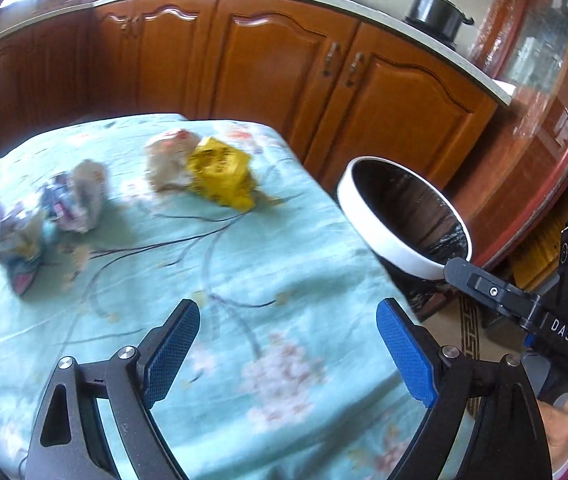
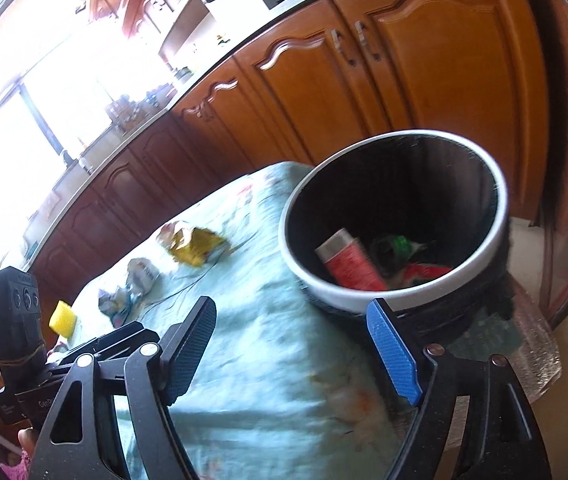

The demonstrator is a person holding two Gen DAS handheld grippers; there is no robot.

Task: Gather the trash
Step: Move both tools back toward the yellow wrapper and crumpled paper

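Note:
Crumpled trash lies on a table with a light green floral cloth (image 1: 244, 264): a yellow wrapper (image 1: 220, 174) beside a beige wrapper (image 1: 166, 160), a white-blue wad (image 1: 78, 196) and a grey-blue wad (image 1: 16, 244). A white-rimmed bin with a black liner (image 2: 395, 220) stands off the table's right edge; it holds a red tube (image 2: 349, 260) and other scraps. My left gripper (image 1: 287, 356) is open and empty above the cloth. My right gripper (image 2: 295, 356) is open and empty, close to the bin's near rim (image 1: 403, 220).
Brown wooden kitchen cabinets (image 1: 284, 64) under a pale counter run behind the table, with a black pot (image 1: 437, 10) on top. A yellow object (image 2: 63, 318) sits on the table's far left in the right wrist view. A glass-front cabinet (image 1: 543, 80) stands at the right.

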